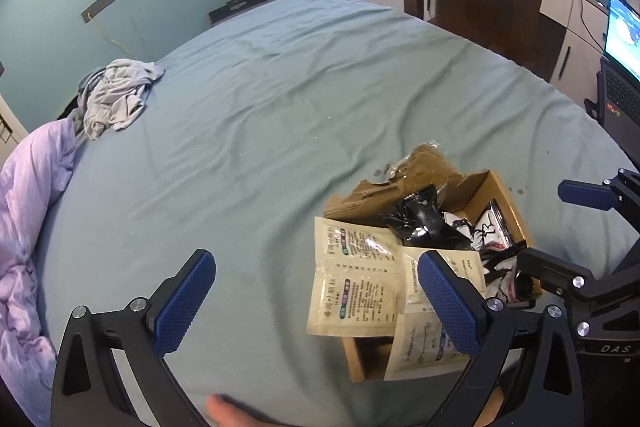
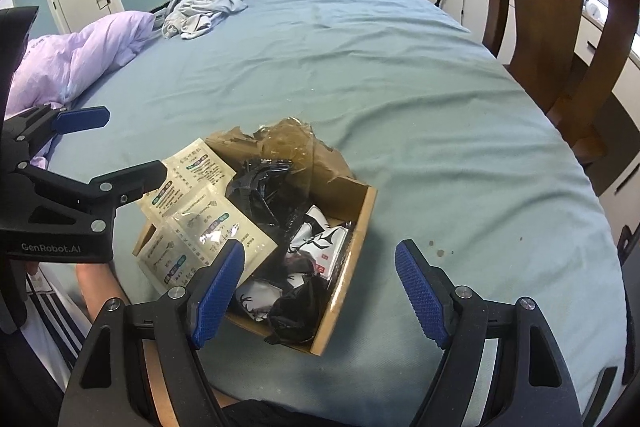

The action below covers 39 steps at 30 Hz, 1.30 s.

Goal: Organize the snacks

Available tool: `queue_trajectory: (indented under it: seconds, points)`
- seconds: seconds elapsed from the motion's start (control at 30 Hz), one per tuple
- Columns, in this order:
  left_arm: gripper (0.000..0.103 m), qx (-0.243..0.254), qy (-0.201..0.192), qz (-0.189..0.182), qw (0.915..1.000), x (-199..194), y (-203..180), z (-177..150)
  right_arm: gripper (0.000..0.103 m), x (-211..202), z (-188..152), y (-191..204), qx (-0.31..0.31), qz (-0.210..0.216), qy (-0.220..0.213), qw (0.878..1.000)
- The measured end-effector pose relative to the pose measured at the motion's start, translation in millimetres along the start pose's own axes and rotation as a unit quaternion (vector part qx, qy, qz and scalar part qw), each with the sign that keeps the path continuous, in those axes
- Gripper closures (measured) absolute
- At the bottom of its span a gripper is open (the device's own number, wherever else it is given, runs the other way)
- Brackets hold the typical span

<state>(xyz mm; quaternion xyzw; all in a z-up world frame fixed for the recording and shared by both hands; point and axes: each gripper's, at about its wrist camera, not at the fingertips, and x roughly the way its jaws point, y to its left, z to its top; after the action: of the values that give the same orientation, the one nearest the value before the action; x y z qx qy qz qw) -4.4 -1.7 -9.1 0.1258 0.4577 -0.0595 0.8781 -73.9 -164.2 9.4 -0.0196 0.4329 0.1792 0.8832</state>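
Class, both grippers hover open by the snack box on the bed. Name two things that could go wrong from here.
1. The cream sachets overhang the cardboard box rim; a nudge could slide them onto the bed sheet.
2. The box sits on soft bedding, so pressing the right gripper in could tip it.

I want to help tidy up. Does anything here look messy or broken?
Yes. The cardboard box has a ragged, torn flap at its far side. The beige sachets stick out over its edge instead of lying inside. There are small dark spots on the blue sheet beside the box, and crumpled grey clothes lie at the far end.
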Motion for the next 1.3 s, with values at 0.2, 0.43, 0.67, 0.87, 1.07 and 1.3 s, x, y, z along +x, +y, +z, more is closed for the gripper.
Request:
queue_trajectory:
  seconds: [0.2,0.43,0.67,0.87,1.07,1.3]
  points:
    - [0.0,0.02,0.004,0.004,0.9998,0,-7,-2,0.026,0,1,1,0.003,0.0,0.001,1.0]
    - [0.0,0.048,0.007,0.016,0.9987,1,-19,-3,0.026,2,0,3,-0.002,-0.004,0.004,1.0]
    - [0.0,0.052,0.008,0.016,0.9985,0,-20,-3,0.026,3,0,4,-0.004,-0.007,0.007,1.0]
    - [0.0,0.049,0.01,0.015,0.9986,0,-19,-3,0.026,4,0,5,-0.007,-0.009,0.008,1.0]
    - [0.0,0.05,0.01,0.014,0.9986,0,-19,-3,0.026,5,0,5,-0.01,-0.011,0.01,1.0]
    - [0.0,0.051,0.007,0.011,0.9986,-1,-17,-3,0.026,7,1,5,-0.013,-0.012,0.014,1.0]
